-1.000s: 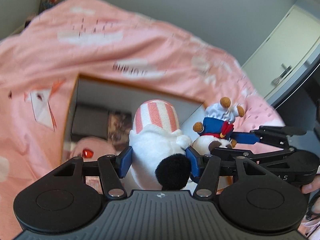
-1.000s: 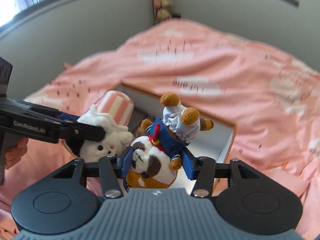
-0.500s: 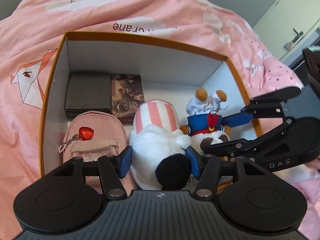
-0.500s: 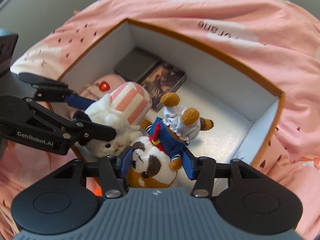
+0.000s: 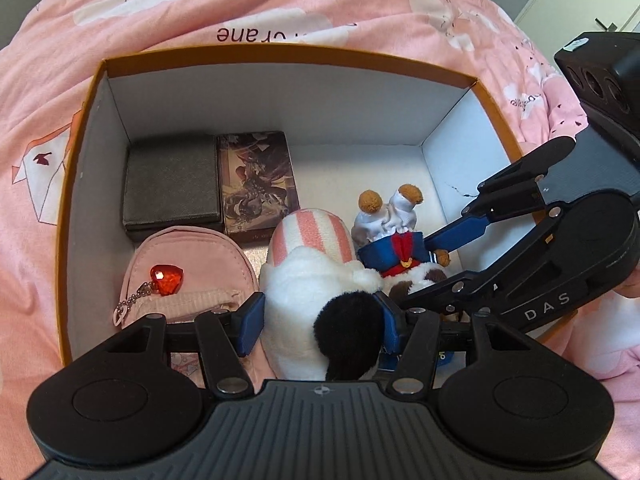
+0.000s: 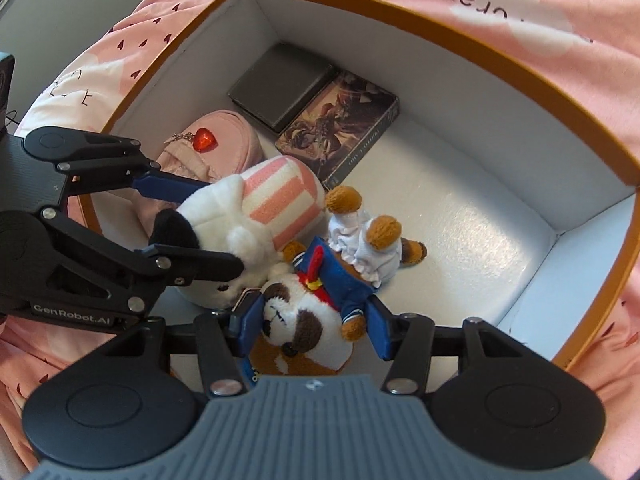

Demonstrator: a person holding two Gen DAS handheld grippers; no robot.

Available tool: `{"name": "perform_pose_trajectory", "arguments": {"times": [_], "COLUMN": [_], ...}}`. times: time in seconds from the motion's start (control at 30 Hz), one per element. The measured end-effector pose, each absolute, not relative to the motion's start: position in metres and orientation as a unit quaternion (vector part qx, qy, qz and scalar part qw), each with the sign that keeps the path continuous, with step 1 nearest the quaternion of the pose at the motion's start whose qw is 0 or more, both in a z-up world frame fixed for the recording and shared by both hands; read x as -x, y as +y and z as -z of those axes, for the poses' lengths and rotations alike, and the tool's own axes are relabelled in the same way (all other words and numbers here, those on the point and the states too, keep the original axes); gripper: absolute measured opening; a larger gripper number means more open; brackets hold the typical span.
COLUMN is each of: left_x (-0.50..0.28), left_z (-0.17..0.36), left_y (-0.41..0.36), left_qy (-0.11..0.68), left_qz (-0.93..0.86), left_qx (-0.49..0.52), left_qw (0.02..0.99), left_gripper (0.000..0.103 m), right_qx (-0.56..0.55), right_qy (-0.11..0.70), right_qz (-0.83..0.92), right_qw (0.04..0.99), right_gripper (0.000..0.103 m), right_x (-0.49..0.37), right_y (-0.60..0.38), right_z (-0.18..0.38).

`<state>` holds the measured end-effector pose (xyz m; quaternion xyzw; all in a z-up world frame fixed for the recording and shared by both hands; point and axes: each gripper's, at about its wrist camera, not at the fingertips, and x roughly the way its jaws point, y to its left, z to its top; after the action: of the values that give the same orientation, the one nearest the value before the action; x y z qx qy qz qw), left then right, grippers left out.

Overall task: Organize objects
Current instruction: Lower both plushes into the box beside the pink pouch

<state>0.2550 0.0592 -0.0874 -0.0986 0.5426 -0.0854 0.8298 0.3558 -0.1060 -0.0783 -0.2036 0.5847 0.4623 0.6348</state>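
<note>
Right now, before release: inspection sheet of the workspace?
Surface: pink bedcover, orange-rimmed box on it.
Job's things: rabbit plush and bear plush, side by side inside the box, feet towards its floor.
Clutter: pink pouch, grey case, illustrated card box, grouped at one end of the box floor.
Tools: left tool shut on rabbit plush; right tool on bear plush, jaws have just been opening.
Cables: nothing seen.
Surroundings: white cupboard door.

Left gripper (image 5: 320,322) angled steeply down, fingers clamped; right gripper (image 6: 312,326) likewise, fingers just easing apart.
</note>
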Motion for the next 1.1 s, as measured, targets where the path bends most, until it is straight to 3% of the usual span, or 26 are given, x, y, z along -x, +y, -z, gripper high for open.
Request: {"name": "perform_pose_trajectory", "arguments": {"times": [0.27, 0.37, 0.43, 0.47, 0.53, 0.63, 0.77, 0.97, 1.03, 1.1], "left_x": [-0.260, -0.252, -0.247, -0.245, -0.244, -0.243, -0.242, -0.240, -0.239, -0.237], "left_z": [0.096, 0.087, 0.079, 0.075, 0.072, 0.075, 0.081, 0.083, 0.081, 0.077], "left_y": [0.075, 0.078, 0.079, 0.079, 0.076, 0.073, 0.068, 0.064, 0.064, 0.064], "left_qy": [0.539, 0.524, 0.516, 0.513, 0.516, 0.522, 0.526, 0.530, 0.530, 0.527], "left_qz": [0.091, 0.101, 0.108, 0.111, 0.116, 0.114, 0.092, 0.071, 0.064, 0.055], "left_qx": [0.158, 0.169, 0.165, 0.159, 0.145, 0.133, 0.151, 0.171, 0.168, 0.151], "left_qw": [0.822, 0.828, 0.834, 0.836, 0.836, 0.835, 0.832, 0.828, 0.829, 0.834], "left_gripper": [0.071, 0.082, 0.084, 0.082, 0.062, 0.049, 0.048, 0.046, 0.044, 0.043], "right_qx": [0.178, 0.187, 0.188, 0.188, 0.187, 0.185, 0.203, 0.194, 0.182, 0.165], "right_qy": [0.579, 0.567, 0.562, 0.558, 0.554, 0.550, 0.552, 0.564, 0.567, 0.564], "right_qz": [-0.459, -0.457, -0.461, -0.461, -0.463, -0.466, -0.455, -0.448, -0.459, -0.471], "right_qw": [0.649, 0.659, 0.661, 0.663, 0.666, 0.668, 0.669, 0.665, 0.659, 0.658], "right_gripper": [0.065, 0.067, 0.069, 0.069, 0.069, 0.067, 0.054, 0.053, 0.042, 0.042], "right_x": [-0.362, -0.358, -0.356, -0.355, -0.354, -0.353, -0.353, -0.358, -0.360, -0.360], "right_y": [-0.114, -0.117, -0.119, -0.121, -0.125, -0.129, -0.129, -0.125, -0.123, -0.122], "right_z": [0.081, 0.075, 0.072, 0.069, 0.064, 0.058, 0.058, 0.073, 0.079, 0.082]}}
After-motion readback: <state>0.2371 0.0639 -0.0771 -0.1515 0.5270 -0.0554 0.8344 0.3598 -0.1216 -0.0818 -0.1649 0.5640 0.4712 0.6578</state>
